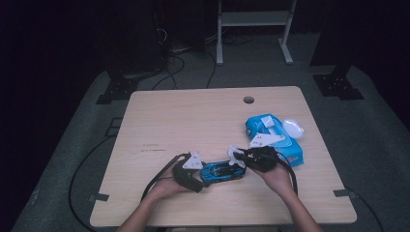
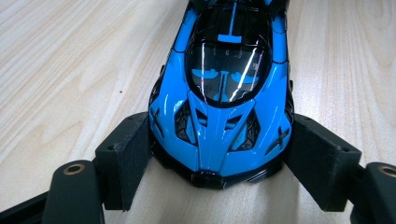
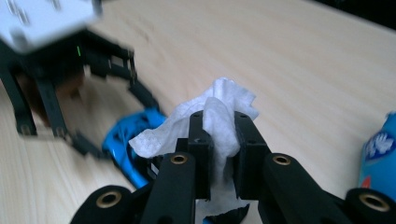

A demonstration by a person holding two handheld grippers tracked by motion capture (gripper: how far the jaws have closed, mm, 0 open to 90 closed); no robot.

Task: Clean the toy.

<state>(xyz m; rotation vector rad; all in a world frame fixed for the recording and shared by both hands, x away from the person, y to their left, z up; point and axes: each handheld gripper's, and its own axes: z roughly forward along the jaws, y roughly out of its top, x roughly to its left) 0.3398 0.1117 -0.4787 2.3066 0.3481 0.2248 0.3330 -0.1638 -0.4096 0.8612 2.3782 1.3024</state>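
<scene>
1. Car [image 2: 219,93] sits on the surface [image 1: 193,121], its nose clamped by the left claw [image 2: 219,163] to steady it.
2. Right claw [image 3: 219,140], at the car's far end, pinches a wipe [image 3: 205,116], likely for cleaning.

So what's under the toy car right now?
The toy car sits on the bare wooden table, its nose clamped by the left claw. Its underside and wheels are covered by the bodywork.
</scene>
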